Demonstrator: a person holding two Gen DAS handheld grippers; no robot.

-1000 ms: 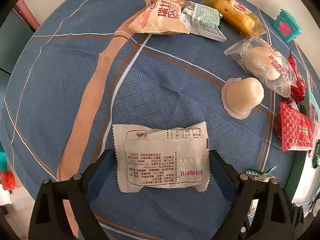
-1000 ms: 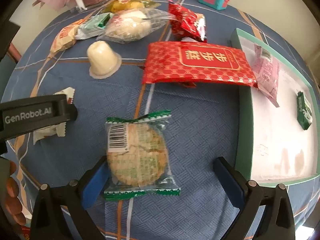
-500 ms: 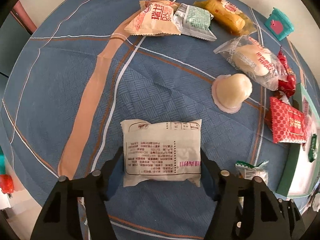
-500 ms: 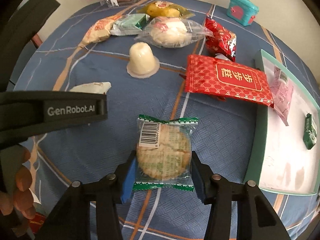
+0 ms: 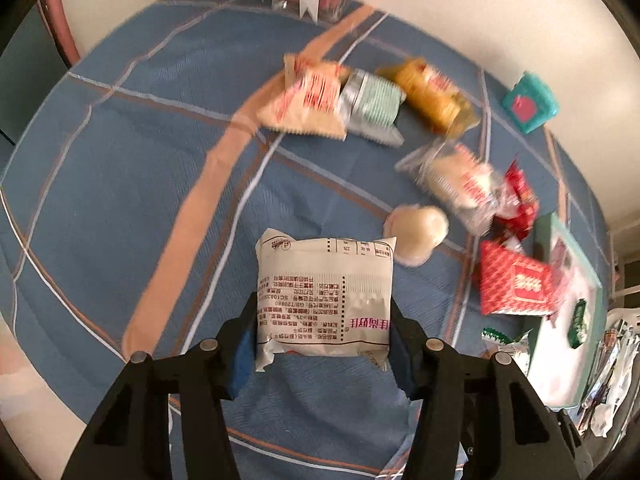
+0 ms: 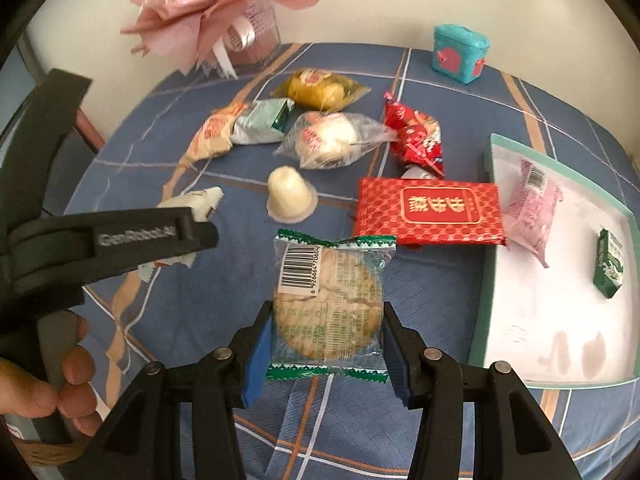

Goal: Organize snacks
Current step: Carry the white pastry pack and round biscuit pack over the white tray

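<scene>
A white snack packet [image 5: 324, 280] with printed text hangs above the blue tablecloth [image 5: 120, 184]. My left gripper [image 5: 322, 312] grips its sides, and its jaws are still closing on it. In the right wrist view a clear, green-edged cracker packet [image 6: 328, 300] is held off the cloth, with my right gripper [image 6: 327, 316] shut on it. A teal-rimmed white tray [image 6: 482, 280] lies to the right and holds a pink packet [image 6: 532, 204] and a small green packet [image 6: 608, 264]. The left gripper's black body [image 6: 120, 236] crosses the left side, held by a person's hand [image 6: 60, 392].
On the cloth lie a red flat packet [image 6: 432, 212], a jelly cup [image 6: 290, 196], a bun in a clear bag [image 6: 328, 140], a yellow cake [image 6: 316, 88] and several other wrapped snacks. A teal box [image 6: 460, 54] and a pink bouquet [image 6: 200, 12] stand at the far edge.
Both grippers closed from wide open onto their packets, then rose, lifting the white packet and the cracker packet off the cloth. The views tilted up, showing more of the table's far side.
</scene>
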